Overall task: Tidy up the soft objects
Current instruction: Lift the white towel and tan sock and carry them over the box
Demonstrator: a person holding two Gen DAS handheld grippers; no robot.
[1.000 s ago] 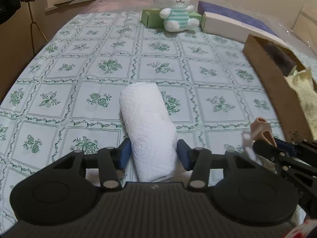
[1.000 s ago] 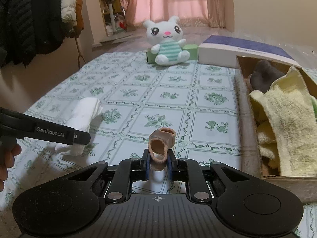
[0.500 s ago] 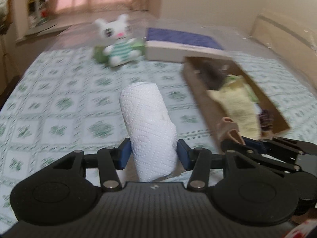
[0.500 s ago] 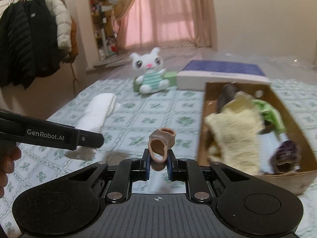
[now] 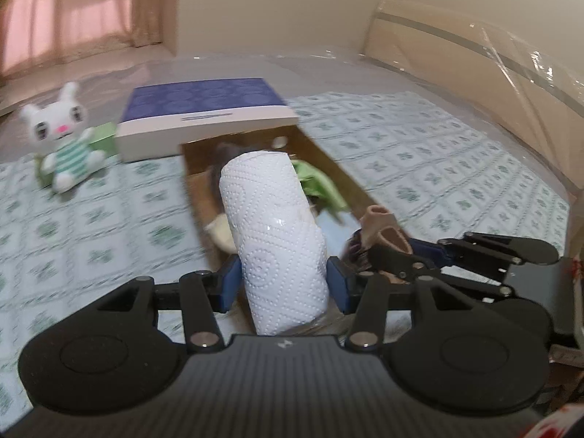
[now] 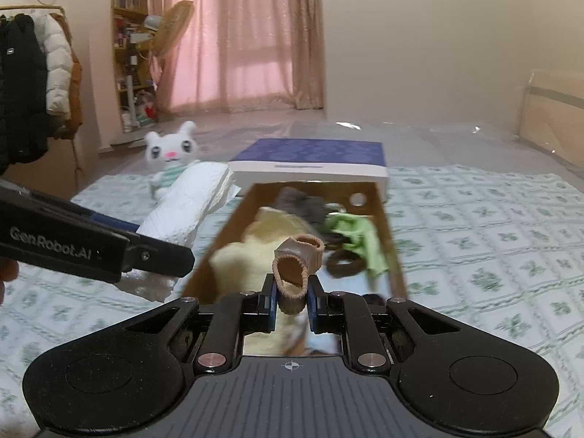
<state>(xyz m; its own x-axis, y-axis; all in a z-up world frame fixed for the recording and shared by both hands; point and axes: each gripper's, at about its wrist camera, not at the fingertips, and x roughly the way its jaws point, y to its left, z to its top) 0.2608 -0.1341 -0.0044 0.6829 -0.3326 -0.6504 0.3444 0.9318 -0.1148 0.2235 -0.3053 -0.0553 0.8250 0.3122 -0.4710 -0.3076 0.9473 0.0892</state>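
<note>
Left gripper [image 5: 283, 284] clamped on paper towel roll [image 5: 273, 230], right gripper [image 6: 291, 304] pinching tan sleeve [image 6: 297, 266]; both held over the box [image 6: 396, 255]. Risks: box is crowded, so the roll may topple out; grippers sit close and may collide.

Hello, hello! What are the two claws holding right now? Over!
Left gripper grips paper towel roll. Right gripper pinches tan sock. Both over cardboard box. Nothing blocking.

Dim warm indoor light — motion blur, fisheye-bent edges, pink curtain [image 6: 233, 36] glow
</note>
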